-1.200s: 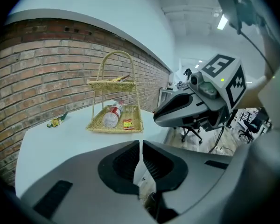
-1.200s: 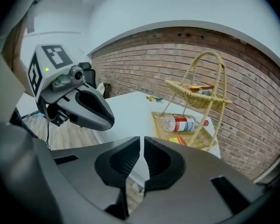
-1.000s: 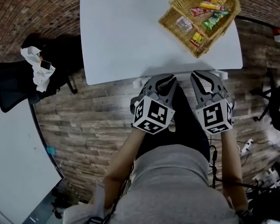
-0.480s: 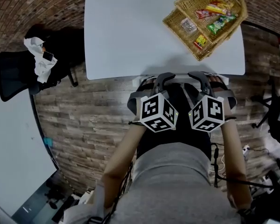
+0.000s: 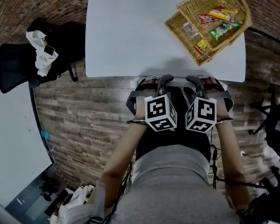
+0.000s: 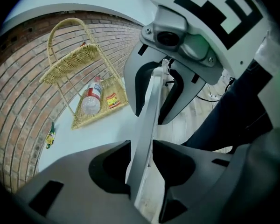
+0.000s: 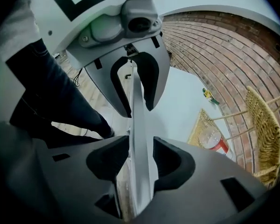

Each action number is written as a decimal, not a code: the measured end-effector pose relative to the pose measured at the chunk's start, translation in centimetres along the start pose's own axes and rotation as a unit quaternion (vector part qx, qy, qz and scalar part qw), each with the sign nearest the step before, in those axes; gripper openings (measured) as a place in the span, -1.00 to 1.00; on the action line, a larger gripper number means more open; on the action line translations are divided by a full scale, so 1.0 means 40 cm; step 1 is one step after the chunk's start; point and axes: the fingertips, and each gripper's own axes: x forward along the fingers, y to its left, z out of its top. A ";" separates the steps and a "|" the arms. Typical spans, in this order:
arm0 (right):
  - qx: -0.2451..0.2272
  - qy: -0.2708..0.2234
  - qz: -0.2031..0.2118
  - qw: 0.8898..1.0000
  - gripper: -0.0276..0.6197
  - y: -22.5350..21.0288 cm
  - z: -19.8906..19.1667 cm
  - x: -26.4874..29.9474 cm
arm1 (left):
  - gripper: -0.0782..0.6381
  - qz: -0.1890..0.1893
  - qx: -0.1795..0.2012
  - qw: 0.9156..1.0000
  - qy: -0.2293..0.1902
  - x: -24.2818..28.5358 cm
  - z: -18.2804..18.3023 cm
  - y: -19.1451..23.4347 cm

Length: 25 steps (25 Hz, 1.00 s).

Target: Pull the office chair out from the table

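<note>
On the white table (image 5: 130, 31), one wicker basket (image 5: 210, 22); one office chair (image 5: 179, 81) alongside.

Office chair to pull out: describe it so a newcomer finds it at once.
Find the white table with the wicker basket, and follow its near edge. The office chair is tucked under that edge, right in front of the person, showing a pale grey top rail. Only it is pushed in; the black chair at the left stands clear of the table, white cloth on it.
</note>
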 end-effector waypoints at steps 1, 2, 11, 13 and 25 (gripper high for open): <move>-0.005 0.000 0.005 1.000 -0.39 0.002 -0.002 0.003 | -0.36 0.002 0.001 1.000 0.002 0.003 0.000 0.000; -0.010 0.001 0.010 1.000 -0.39 0.005 -0.004 0.007 | -0.36 0.002 0.000 1.000 0.004 0.004 0.000 -0.001; -0.035 0.038 0.032 0.998 -0.40 0.014 -0.023 0.030 | -0.36 0.002 0.054 0.997 0.052 0.015 -0.018 -0.004; -0.039 0.044 0.030 0.998 -0.40 0.011 -0.019 0.035 | -0.36 -0.001 0.075 0.995 0.063 0.022 -0.018 -0.007; -0.040 0.053 0.032 0.997 -0.62 0.018 -0.025 0.053 | -0.51 -0.018 0.104 0.992 0.066 0.044 -0.016 -0.015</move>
